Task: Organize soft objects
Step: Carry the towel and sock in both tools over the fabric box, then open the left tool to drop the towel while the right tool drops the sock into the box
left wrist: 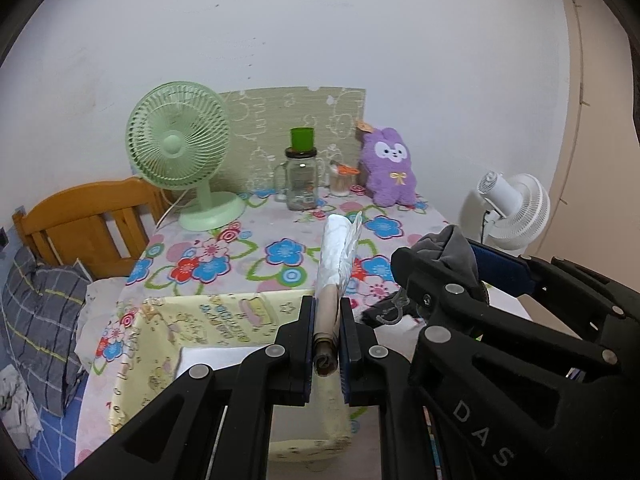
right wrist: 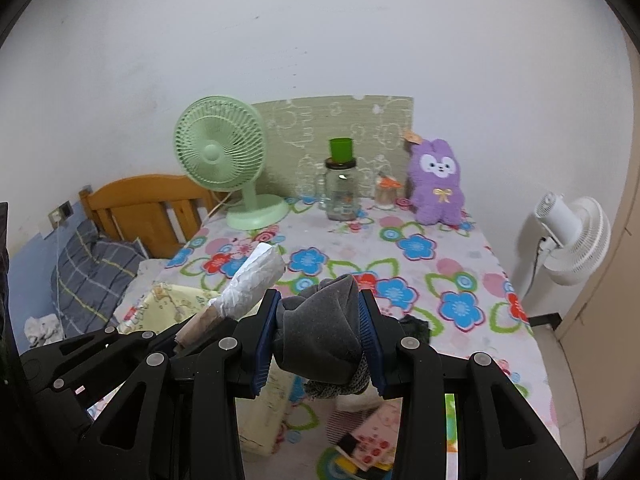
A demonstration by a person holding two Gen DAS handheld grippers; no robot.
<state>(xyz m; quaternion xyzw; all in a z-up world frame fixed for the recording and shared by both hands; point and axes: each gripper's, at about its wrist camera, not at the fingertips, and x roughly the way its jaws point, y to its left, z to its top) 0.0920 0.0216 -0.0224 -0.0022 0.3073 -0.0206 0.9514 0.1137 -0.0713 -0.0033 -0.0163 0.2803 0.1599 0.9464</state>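
Note:
My left gripper (left wrist: 326, 312) is shut on a rolled white and beige cloth (left wrist: 338, 256) that sticks up past the fingertips; it also shows in the right wrist view (right wrist: 252, 280). My right gripper (right wrist: 320, 304) is shut on a balled grey sock (right wrist: 324, 332), held above the table; the sock also shows in the left wrist view (left wrist: 452, 246). A pale yellow fabric box (left wrist: 160, 344) with cartoon print sits below the left gripper at the table's near left. A purple plush rabbit (right wrist: 438, 184) stands at the back right.
The table has a flowered cloth (right wrist: 420, 248). At the back stand a green fan (right wrist: 224, 160), a glass jar with a green cup on top (right wrist: 340, 188) and a small jar (right wrist: 386, 192). A white fan (right wrist: 572, 236) stands right. A wooden bed head (right wrist: 140, 208) is left.

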